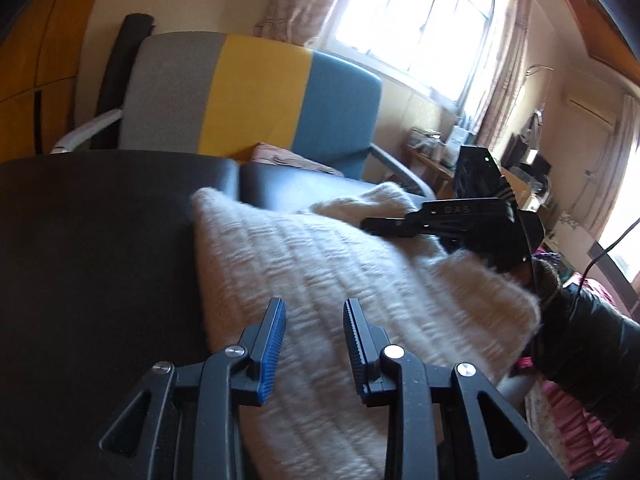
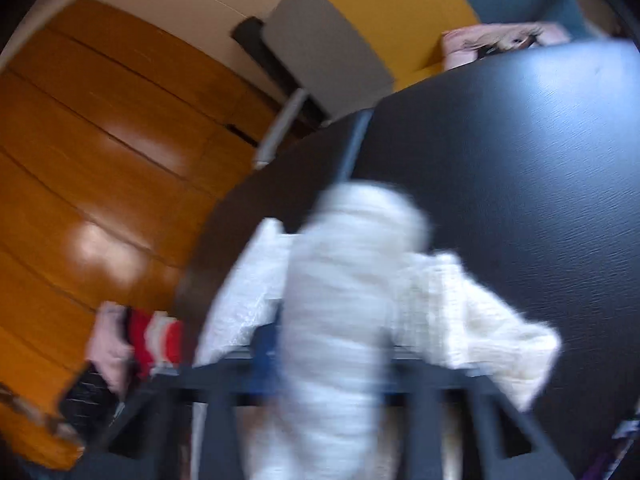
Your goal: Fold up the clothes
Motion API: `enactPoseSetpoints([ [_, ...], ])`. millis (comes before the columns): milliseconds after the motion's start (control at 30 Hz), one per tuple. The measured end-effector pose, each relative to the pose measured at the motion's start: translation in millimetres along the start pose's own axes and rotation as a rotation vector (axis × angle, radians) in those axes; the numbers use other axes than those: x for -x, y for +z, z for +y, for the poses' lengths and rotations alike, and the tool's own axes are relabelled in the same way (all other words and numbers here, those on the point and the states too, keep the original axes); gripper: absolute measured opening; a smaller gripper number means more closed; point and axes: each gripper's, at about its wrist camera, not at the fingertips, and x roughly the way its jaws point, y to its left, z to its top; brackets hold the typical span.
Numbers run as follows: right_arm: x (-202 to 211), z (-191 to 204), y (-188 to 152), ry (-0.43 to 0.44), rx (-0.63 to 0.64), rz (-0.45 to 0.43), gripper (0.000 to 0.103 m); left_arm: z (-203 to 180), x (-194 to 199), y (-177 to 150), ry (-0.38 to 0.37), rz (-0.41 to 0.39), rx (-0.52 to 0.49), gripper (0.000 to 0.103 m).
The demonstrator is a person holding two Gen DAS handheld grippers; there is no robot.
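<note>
A white knitted sweater (image 1: pixel 320 264) lies on the black table (image 1: pixel 100 240), one part folded over near its far edge. My left gripper (image 1: pixel 315 309) hovers over the near half of the sweater, open, blue pads apart with nothing between them. My right gripper (image 1: pixel 384 224) reaches in from the right, held by a hand in a black sleeve (image 1: pixel 592 340), its fingers at the sweater's far fold. The right wrist view is blurred. There a thick bunch of the white sweater (image 2: pixel 344 280) runs up between the fingers of the right gripper (image 2: pixel 332 346), which looks shut on it.
A chair with a grey, yellow and blue back (image 1: pixel 256 92) stands behind the table, a pink cloth (image 1: pixel 288 158) on its seat. A wooden wardrobe (image 2: pixel 100 140) is on the left, red and pink clothes (image 2: pixel 152 340) beside the table. Pink bedding (image 1: pixel 560 420) lies at lower right.
</note>
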Motion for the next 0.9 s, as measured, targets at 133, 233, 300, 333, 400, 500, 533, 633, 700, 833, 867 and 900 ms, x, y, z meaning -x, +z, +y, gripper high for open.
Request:
enactPoseSetpoints([
  [133, 34.4, 30.2, -1.1, -0.023, 0.125, -0.087, 0.016, -15.9, -3.8, -1.4, -0.087, 0.024, -0.039, 0.029],
  [233, 71.2, 55.5, -9.8, 0.028, 0.213, -0.195, 0.015, -27.2, -13.2, -10.1, -0.144, 0.095, -0.083, 0.031],
  [300, 81.2, 53.0, -19.3, 0.023, 0.218, -0.239, 0.015, -30.7, -23.3, -19.1, -0.146, 0.156, -0.100, 0.031],
  [333, 85.4, 50.4, -24.2, 0.018, 0.216, -0.259, 0.015, -31.0, -27.3, -23.7, -0.146, 0.176, -0.102, 0.031],
  [400, 90.1, 27.8, -36.6, -0.020, 0.152, -0.265, 0.015, -30.4, -28.8, -26.8, -0.152, 0.184, -0.089, 0.031],
  [500, 93.9, -7.5, -58.6, -0.053, 0.055, -0.254, 0.015, -30.7, -27.8, -20.7, -0.185, 0.197, -0.053, 0.031],
  [533, 94.2, -10.9, -62.7, -0.053, 0.045, -0.259, 0.015, -31.1, -27.3, -17.1, -0.201, 0.195, -0.035, 0.031],
  [633, 95.2, -21.3, -75.1, -0.053, 0.016, -0.273, 0.015, -36.0, -29.0, -4.4, -0.253, 0.182, 0.014, 0.031],
  [700, 95.8, -28.2, -83.3, -0.052, -0.004, -0.283, 0.016, -46.7, -35.8, 0.0, -0.276, 0.194, 0.003, 0.031],
  [833, 97.1, -42.0, -99.8, -0.051, -0.043, -0.302, 0.019, -89.3, -56.2, -8.4, -0.321, 0.280, -0.148, 0.031],
  [867, 98.5, -43.2, -100.2, -0.050, -0.048, -0.301, 0.022, -99.8, -58.5, -15.4, -0.319, 0.298, -0.196, 0.031],
  [900, 101.9, -42.4, -99.4, -0.059, -0.047, -0.301, 0.026, -108.7, -59.3, -22.9, -0.312, 0.310, -0.241, 0.031],
])
